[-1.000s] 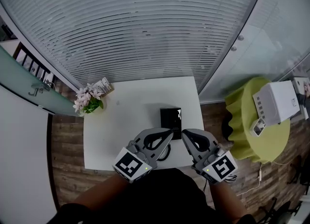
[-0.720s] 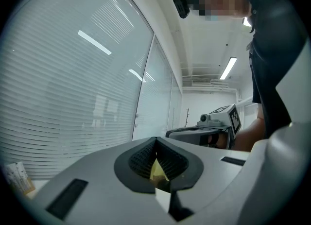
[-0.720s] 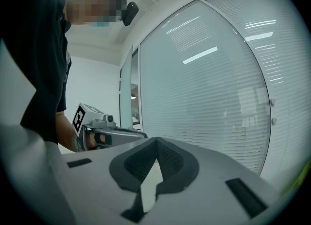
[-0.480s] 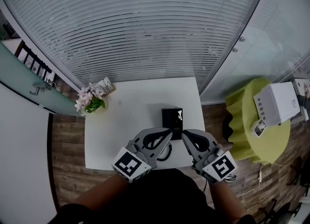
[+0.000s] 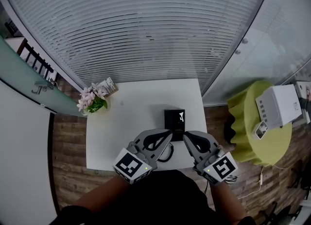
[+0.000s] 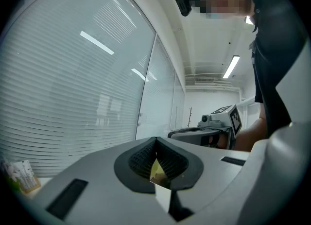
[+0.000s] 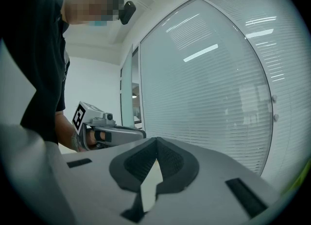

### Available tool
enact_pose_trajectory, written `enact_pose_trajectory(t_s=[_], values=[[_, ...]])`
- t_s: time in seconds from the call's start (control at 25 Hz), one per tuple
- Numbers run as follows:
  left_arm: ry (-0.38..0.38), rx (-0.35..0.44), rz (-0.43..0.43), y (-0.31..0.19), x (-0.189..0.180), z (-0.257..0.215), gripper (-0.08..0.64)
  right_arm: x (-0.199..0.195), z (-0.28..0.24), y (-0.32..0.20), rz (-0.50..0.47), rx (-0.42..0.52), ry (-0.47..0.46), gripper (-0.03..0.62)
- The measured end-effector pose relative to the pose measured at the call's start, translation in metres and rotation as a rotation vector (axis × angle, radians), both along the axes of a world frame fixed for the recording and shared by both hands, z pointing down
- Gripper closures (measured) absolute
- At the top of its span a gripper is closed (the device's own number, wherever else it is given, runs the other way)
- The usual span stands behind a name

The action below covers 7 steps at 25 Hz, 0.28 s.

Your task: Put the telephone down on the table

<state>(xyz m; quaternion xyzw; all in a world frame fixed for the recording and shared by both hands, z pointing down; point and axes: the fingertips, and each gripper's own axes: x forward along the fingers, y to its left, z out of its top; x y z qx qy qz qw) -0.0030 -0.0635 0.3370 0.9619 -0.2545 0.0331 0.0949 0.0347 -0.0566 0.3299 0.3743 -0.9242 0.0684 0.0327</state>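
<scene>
On the surface point(image 5: 131, 107): the telephone point(image 5: 174, 124) lies flat, dark and rectangular, toward the right-hand side, with nothing gripping it.
Left tool point(image 5: 168, 134): just short of the telephone's near edge, slightly to its left. Its jaws are pressed together with nothing between them. I cannot tell whether the tip touches the telephone.
Right tool point(image 5: 186, 136): just beside the telephone's near right corner, jaws likewise together and empty.
Change: hardly any. The telephone sits where it did a second ago, and both tools have stayed closed beside it.
Meaning: the telephone looks already set down, so the task reads as finished.
Farther out: flowers point(image 5: 91, 101) well to the telephone's left, and a green round table point(image 5: 245, 136) to its right.
</scene>
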Motion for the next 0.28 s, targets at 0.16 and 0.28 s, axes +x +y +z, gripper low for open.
enact_pose_trajectory(t_s=[0.16, 0.28], values=[[-0.011, 0.001, 0.0, 0.0006, -0.0009, 0.0016, 0.551, 0.0001, 0.0009, -0.0004, -0.004, -0.006, 0.003, 0.569], [0.003, -0.005, -0.008, 0.0006, -0.0015, 0.0014, 0.551, -0.0012, 0.0006, -0.0001, -0.006, -0.005, 0.003, 0.569]])
